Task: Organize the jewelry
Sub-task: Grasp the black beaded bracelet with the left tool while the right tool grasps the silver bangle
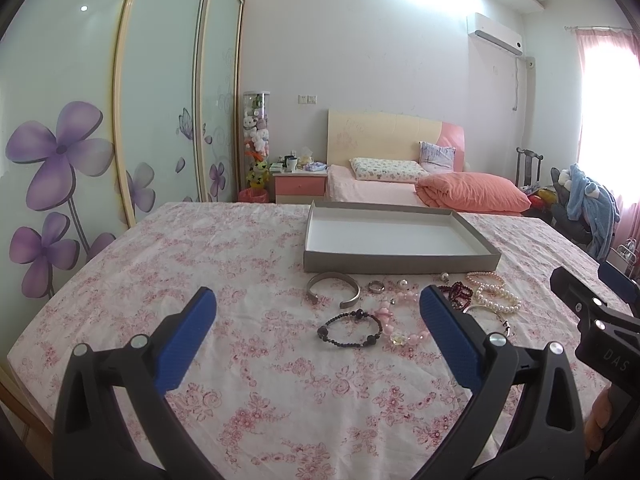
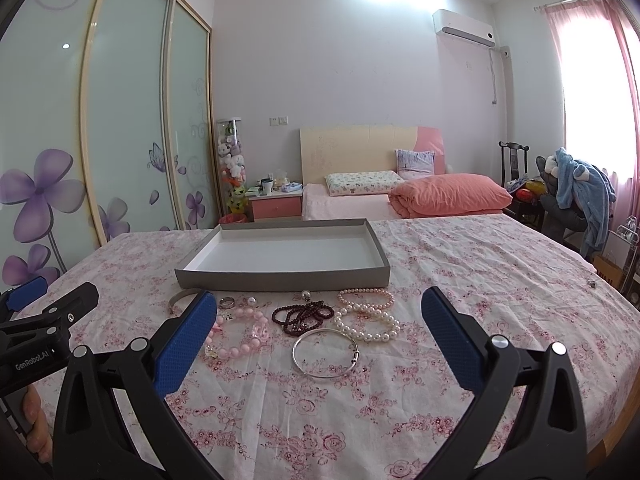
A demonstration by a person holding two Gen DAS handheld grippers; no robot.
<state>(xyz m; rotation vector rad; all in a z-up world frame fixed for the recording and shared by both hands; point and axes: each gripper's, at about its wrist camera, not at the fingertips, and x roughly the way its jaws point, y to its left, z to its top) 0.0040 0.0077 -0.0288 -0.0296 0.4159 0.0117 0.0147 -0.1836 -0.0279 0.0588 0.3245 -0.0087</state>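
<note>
A table covered in a pink floral cloth (image 2: 460, 264) fills the lower half of both views, and a shallow grey tray (image 2: 280, 278) with a white floor stands at mid-frame, nothing inside it.

The jewelry lies in a loose cluster on the cloth just in front of the tray's near wall. Counted across both views, there are about ten pieces:
- one open silver cuff (image 1: 334, 289)
- one thin silver bangle (image 2: 325, 354)
- one metal ring (image 1: 376, 286)
- one black bead bracelet (image 1: 349, 328)
- one pink bead bracelet (image 2: 240, 332)
- one dark red bead strand (image 2: 303, 316), coiled
- two pearl bracelets (image 2: 367, 314), touching each other
- two loose round beads or studs close to the tray wall, too small to tell apart further

The left gripper (image 1: 318, 310) hangs low over the cloth with its blue-padded jaws spread wide and nothing between them. The black bead bracelet lies in the gap ahead of it. The right gripper (image 2: 320, 312) is likewise spread wide and holds nothing, and the red strand, bangle and pearls lie ahead between its fingers. Each gripper shows at the other view's outer edge, close beside the cluster.

Bare cloth runs wide at lower centre and to the left and right of the tray. A small dark object (image 2: 592, 284) sits alone near the table's right edge. Behind the table are a bed (image 2: 400, 196) at centre and a flowered sliding wardrobe (image 2: 128, 120) on the left.
</note>
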